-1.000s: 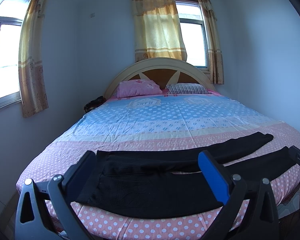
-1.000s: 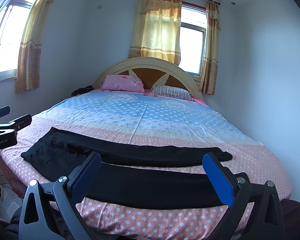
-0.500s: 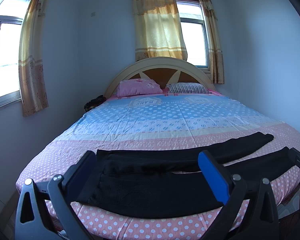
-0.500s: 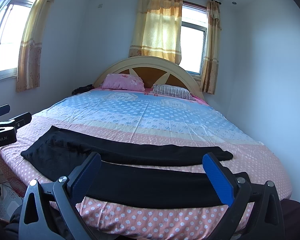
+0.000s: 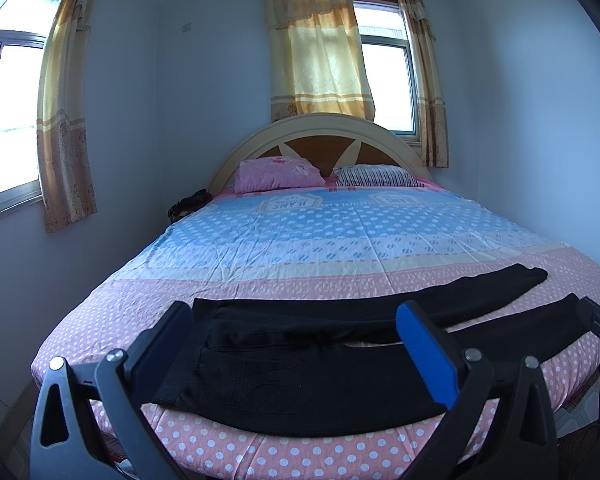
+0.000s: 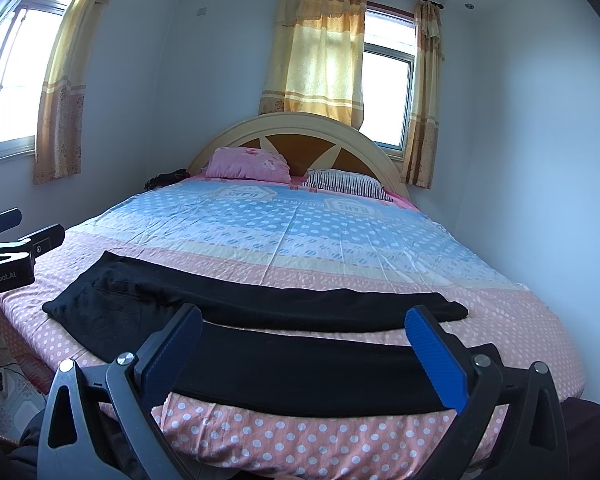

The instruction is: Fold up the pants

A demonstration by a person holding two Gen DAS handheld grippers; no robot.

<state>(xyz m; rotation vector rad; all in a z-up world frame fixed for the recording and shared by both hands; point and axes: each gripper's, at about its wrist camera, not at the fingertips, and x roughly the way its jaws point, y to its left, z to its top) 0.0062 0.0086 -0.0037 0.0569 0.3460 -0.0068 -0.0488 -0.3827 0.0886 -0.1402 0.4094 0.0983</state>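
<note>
The black fabric pants (image 5: pixel 320 364) are laid flat across the foot end of the bed with the pink-and-blue polka-dot cover (image 5: pixel 340 248), near its front edge. This placement is judged deliberate: the cover gives a broad, level surface, and the front edge keeps the garment within reach of both tools.

At the left end of the pants, the waistband and seat are seen spread wide. The left gripper (image 5: pixel 300 354) is held above and in front of this end, apart from the cloth. Its jaws are spread wide, and nothing is held between them. The position is judged to suit a pinch at the waistband.

Right of the waist, the two legs are seen to run side by side toward the right edge of the bed, with a narrow strip of pink cover showing between them. The far leg ends slightly beyond the near one. No fold is yet made.

Over the leg portion, the right gripper (image 6: pixel 312 352) is held, likewise clear of the cloth. Its jaws are also wide apart and empty. The arrangement, one tool per end, is judged to prepare a first fold.

Behind the pants, a pink pillow (image 5: pixel 278 176) and a striped pillow (image 5: pixel 376 176) are noted at the headboard.
</note>
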